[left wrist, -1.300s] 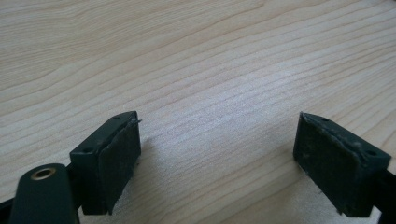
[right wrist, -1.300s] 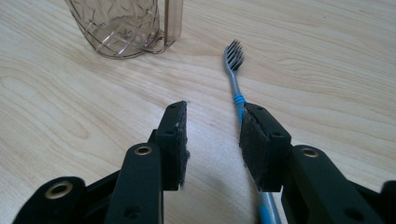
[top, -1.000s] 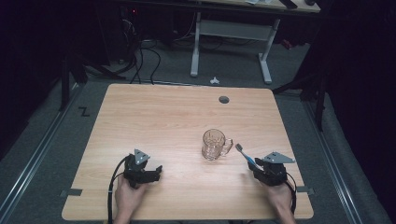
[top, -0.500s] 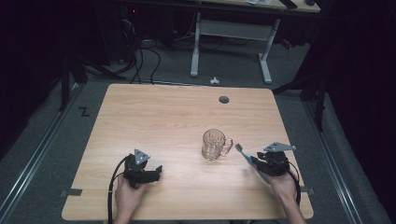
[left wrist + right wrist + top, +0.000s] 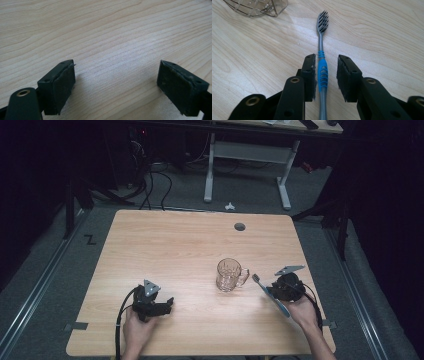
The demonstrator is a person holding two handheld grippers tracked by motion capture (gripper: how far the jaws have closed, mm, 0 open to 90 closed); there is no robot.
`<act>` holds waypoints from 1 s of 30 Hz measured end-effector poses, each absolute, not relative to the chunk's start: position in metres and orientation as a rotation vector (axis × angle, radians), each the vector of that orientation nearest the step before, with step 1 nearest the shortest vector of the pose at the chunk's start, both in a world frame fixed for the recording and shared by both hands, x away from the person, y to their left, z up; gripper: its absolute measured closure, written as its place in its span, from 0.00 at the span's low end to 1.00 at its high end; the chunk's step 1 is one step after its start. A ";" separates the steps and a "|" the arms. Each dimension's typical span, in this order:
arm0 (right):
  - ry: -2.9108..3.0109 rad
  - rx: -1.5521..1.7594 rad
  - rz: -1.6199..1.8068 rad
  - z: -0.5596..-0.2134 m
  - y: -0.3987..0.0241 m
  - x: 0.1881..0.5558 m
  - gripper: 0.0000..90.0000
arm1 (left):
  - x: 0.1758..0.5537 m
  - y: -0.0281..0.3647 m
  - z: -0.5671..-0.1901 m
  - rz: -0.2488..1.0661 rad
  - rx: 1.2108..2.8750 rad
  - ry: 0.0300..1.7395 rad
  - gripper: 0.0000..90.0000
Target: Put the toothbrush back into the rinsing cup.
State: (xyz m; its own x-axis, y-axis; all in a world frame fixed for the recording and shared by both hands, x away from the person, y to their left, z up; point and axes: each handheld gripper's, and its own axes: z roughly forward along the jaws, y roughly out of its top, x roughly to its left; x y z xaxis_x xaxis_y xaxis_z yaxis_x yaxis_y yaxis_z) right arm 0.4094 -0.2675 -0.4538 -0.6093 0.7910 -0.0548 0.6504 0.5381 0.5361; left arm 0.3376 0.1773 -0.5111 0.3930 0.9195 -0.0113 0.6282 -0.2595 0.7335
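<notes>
A blue and grey toothbrush [image 5: 322, 72] lies flat on the wooden table [image 5: 175, 245], with its bristle head pointing toward a clear glass mug [image 5: 230, 275]. My right gripper [image 5: 326, 58] straddles its blue grip. The jaws have just been closing on the handle. The left pad touches it or nearly does, and a gap remains at the right pad. In the high view the right gripper [image 5: 275, 289] sits at the table's front right, over the toothbrush [image 5: 270, 295]. My left gripper [image 5: 167, 304] rests at the front left, open and empty, with bare wood between its pads [image 5: 65, 82].
The mug [image 5: 257, 7] stands upright just left of the toothbrush head, handle toward the right gripper. A round cable hole [image 5: 239, 226] sits near the table's far edge. Desk legs [image 5: 210, 165] and cables lie on the floor beyond.
My right gripper has shifted up the view and slightly left, along the toothbrush toward its head. The toothbrush, the mug and the left gripper have stayed put.
</notes>
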 end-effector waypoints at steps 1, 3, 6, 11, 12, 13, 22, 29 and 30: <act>2.488 1.200 0.688 -0.454 -0.267 0.409 0.76 | 0.338 0.177 -0.511 0.564 1.990 1.321 0.17; 2.507 1.193 0.660 -0.454 -0.265 0.413 0.76 | 0.338 0.177 -0.511 0.564 1.991 1.321 0.17; 2.517 1.195 0.655 -0.454 -0.264 0.415 0.77 | 0.338 0.177 -0.511 0.564 1.991 1.321 0.17; 2.543 1.212 0.607 -0.457 -0.262 0.422 0.78 | 0.338 0.177 -0.511 0.564 1.990 1.321 0.17; 2.549 1.211 0.595 -0.457 -0.261 0.423 0.79 | 0.338 0.177 -0.511 0.564 1.990 1.321 0.17; 2.559 1.200 0.560 -0.458 -0.260 0.426 0.79 | 0.338 0.177 -0.511 0.564 1.990 1.321 0.17; 2.599 1.198 0.506 -0.463 -0.254 0.430 0.81 | 0.338 0.177 -0.511 0.564 1.990 1.321 0.17; 2.630 1.214 0.468 -0.468 -0.252 0.433 0.85 | 0.338 0.177 -0.511 0.564 1.990 1.321 0.17; 2.632 1.212 0.471 -0.469 -0.252 0.433 0.85 | 0.338 0.177 -0.511 0.564 1.991 1.321 0.17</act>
State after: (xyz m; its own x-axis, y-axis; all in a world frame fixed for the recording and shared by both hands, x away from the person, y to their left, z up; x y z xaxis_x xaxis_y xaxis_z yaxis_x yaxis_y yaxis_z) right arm 0.4331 -0.2520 -0.4686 -0.6415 0.7653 -0.0525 0.6996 0.6117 0.3693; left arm 0.3377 0.1773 -0.5111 0.3932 0.9194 -0.0110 0.6280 -0.2599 0.7335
